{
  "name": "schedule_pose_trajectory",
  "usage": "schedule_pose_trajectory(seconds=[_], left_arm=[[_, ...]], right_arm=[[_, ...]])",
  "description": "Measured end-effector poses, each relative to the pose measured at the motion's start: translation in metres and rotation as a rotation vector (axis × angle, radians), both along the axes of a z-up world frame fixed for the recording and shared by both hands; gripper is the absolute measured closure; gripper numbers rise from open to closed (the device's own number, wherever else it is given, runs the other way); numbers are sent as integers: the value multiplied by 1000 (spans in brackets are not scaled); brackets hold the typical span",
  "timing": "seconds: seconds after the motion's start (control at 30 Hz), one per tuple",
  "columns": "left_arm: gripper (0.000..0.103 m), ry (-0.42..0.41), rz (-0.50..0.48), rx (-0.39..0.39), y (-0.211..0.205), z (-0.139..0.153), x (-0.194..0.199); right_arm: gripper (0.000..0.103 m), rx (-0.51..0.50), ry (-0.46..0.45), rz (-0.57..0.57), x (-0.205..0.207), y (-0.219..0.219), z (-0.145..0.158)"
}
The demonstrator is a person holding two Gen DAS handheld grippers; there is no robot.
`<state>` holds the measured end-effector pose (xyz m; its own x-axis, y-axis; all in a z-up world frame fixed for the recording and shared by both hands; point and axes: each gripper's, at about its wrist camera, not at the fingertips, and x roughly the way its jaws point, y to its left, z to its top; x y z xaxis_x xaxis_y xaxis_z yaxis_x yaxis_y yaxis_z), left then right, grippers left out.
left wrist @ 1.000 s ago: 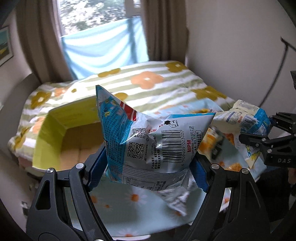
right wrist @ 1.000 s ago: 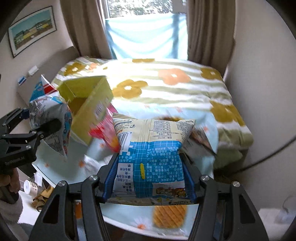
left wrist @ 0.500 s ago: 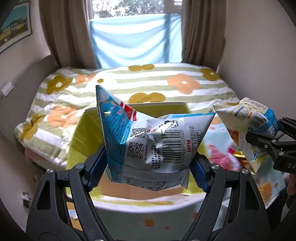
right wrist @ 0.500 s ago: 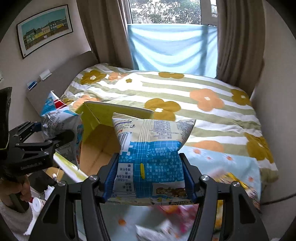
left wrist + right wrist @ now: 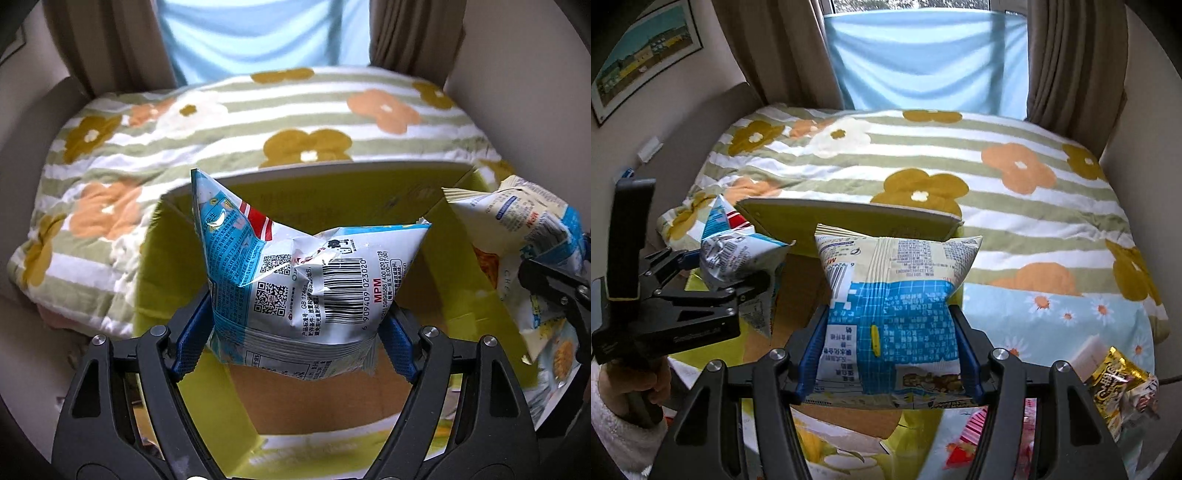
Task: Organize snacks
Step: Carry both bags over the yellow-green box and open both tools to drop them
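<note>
My left gripper (image 5: 293, 341) is shut on a blue and white snack bag (image 5: 306, 280) with a barcode, held above the open yellow-green cardboard box (image 5: 155, 280). My right gripper (image 5: 888, 350) is shut on a cream and blue snack bag (image 5: 892, 295), also over the box (image 5: 849, 221). In the left wrist view the right gripper's bag (image 5: 524, 243) hangs at the box's right side. In the right wrist view the left gripper (image 5: 731, 284) and its bag (image 5: 738, 254) are at the left.
The box sits on a light blue daisy cloth (image 5: 1052, 314) at the foot of a flowered, striped bed (image 5: 923, 155). A gold snack bag (image 5: 1115, 384) and red-pink packets (image 5: 964, 439) lie on the cloth at the right. Walls stand close on both sides.
Both grippers have moved forward and down with their bags, so the box now lies directly beneath them. Both stay shut.
</note>
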<state>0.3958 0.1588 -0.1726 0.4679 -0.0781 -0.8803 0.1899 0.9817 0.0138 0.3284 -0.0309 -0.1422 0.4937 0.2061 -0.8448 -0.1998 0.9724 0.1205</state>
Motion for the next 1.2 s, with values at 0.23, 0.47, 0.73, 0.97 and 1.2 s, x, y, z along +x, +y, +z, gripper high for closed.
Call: schedule_pose_trajectory(seconds=[0.23,0.47,0.73,0.97,1.2], left_arm=[[0,31,-10,2,6,-21,17],[0,40,-9,38,11,-18,6],[0,46,33,29,24,-17,-18],[0,17,46,28,25,-7,-31],[0,1,65,21,29,1,-49]], right_arm=[[46,-18,20,-1,13,8,-14],[46,-29,28,7,14,11,-20],[46,-42,25,54,15,22,-22],[29,-20,-9,40,23,28,-23],[0,13,-18,29,11,23,-22]])
